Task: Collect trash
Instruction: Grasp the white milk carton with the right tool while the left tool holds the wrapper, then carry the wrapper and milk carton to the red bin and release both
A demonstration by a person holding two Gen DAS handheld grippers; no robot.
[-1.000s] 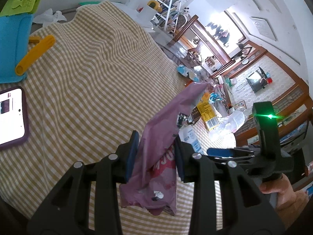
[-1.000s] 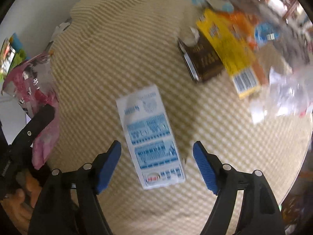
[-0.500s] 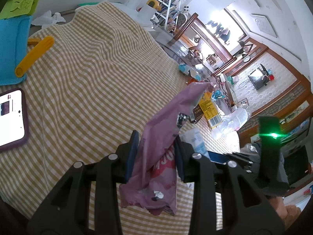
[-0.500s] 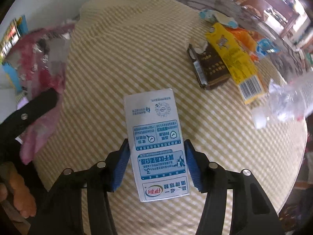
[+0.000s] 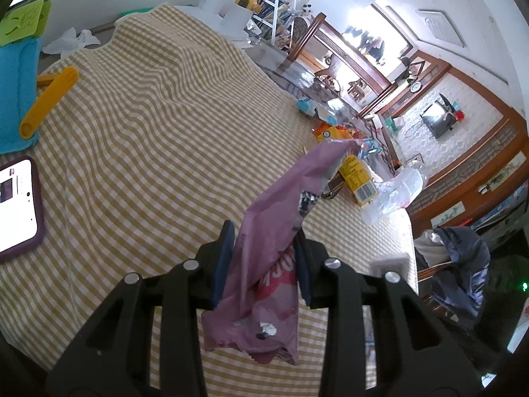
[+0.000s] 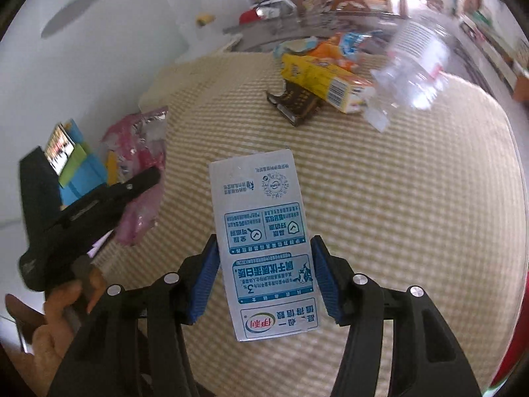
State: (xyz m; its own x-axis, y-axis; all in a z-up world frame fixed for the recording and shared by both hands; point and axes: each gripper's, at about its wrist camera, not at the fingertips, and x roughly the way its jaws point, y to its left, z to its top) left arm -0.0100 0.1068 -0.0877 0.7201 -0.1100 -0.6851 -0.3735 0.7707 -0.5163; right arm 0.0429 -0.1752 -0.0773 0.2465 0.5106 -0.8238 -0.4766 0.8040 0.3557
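My left gripper point(image 5: 263, 261) is shut on a crumpled purple snack wrapper point(image 5: 281, 225) and holds it above the checked tablecloth point(image 5: 148, 132). My right gripper point(image 6: 266, 274) is shut on a white and blue milk carton point(image 6: 264, 231), lifted off the cloth. The left gripper with the wrapper point(image 6: 139, 172) also shows at the left of the right wrist view. More trash lies at the far end: a yellow box point(image 6: 325, 81), a brown packet point(image 6: 296, 102), orange wrappers point(image 6: 330, 44) and a clear plastic bottle point(image 6: 413, 66).
A phone with a lit screen point(image 5: 16, 205) lies on the cloth at the left. A yellow tool point(image 5: 49, 99) and a blue tray point(image 5: 13, 92) are beyond it. White tissue point(image 5: 71, 41) lies past the cloth's edge. A dark jacket point(image 5: 456, 264) hangs beside the table's right side.
My right gripper closed on the milk carton and lifted it off the cloth. It has left the left wrist view. My left gripper kept hold of the purple wrapper.
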